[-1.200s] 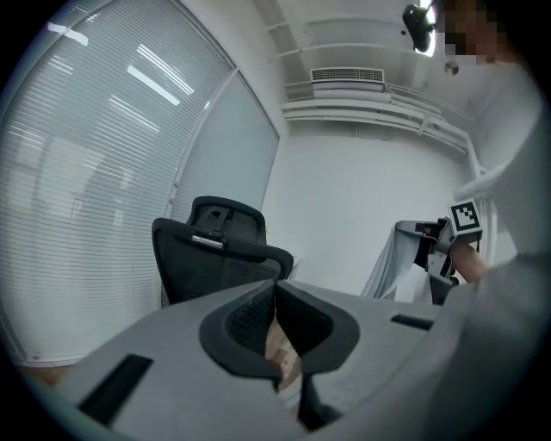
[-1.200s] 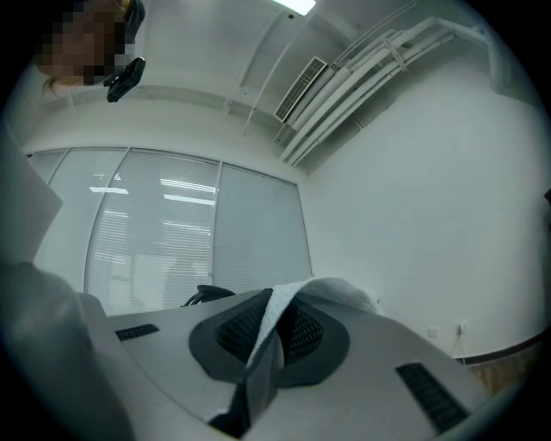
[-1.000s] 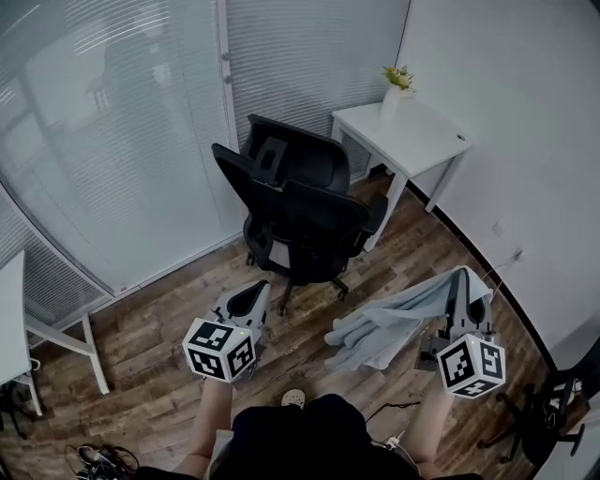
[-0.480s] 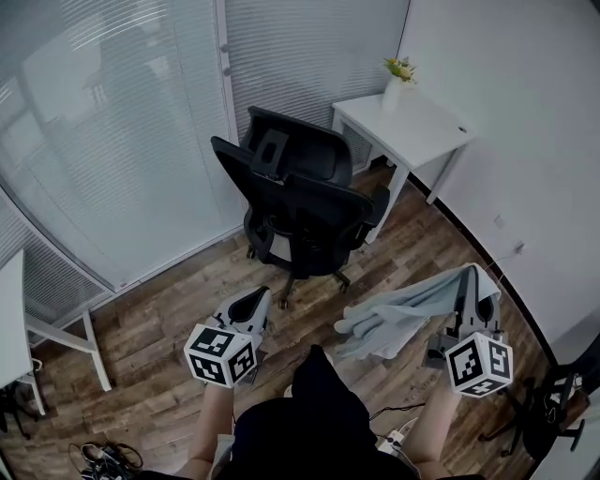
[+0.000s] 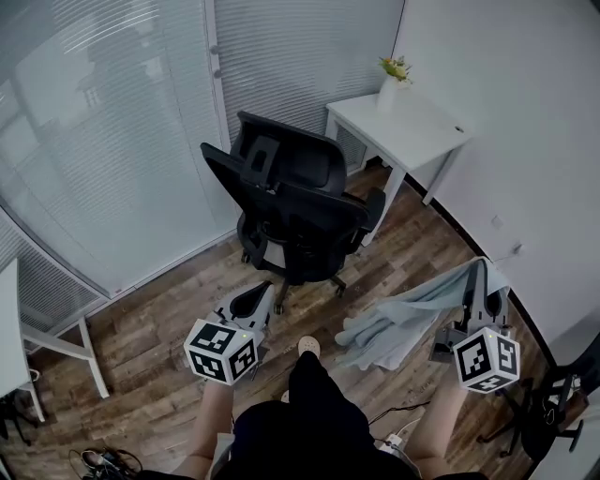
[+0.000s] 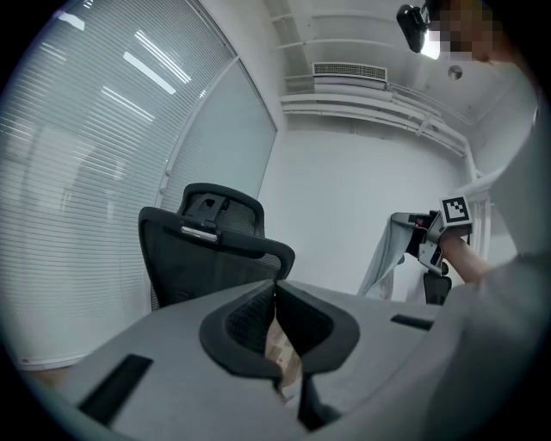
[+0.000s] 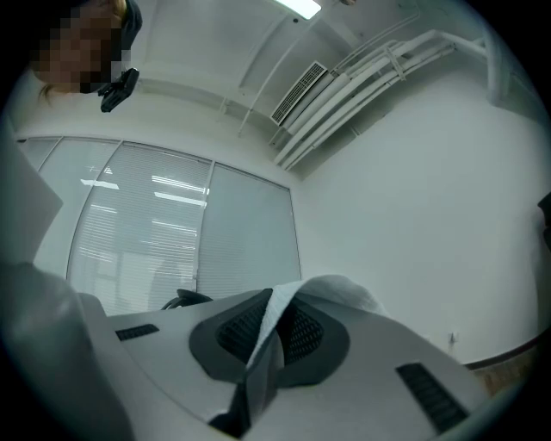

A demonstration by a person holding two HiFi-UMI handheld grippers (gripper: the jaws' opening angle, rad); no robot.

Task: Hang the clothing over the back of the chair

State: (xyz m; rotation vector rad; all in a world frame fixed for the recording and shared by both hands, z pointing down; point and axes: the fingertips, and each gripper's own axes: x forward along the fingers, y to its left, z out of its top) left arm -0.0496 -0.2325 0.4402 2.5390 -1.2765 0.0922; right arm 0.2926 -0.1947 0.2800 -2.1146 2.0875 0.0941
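While bare wood floor (image 5: 169,323) lies between them and the chair (image 5: 300,211) at 12 o'clock, the right gripper (image 5: 479,274), at 4 o'clock, pinches the pale clothing (image 5: 408,314). The left gripper (image 5: 253,298) has its jaws pressed together with nothing between them. A white table (image 5: 412,131) hugs the wall at 1 o'clock.

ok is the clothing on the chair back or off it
Off it. The pale clothing hangs from the right gripper, shut on it, apart from the black chair, whose back is bare.

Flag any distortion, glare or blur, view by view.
Head view: sharp, evenly lit, blinds bowed by the lens. Left gripper view: fisheye circle with black corners; chair crisp, near fingers soft. Right gripper view: same vignette, ceiling lamp blown out, clothing at the fingers slightly blurred.
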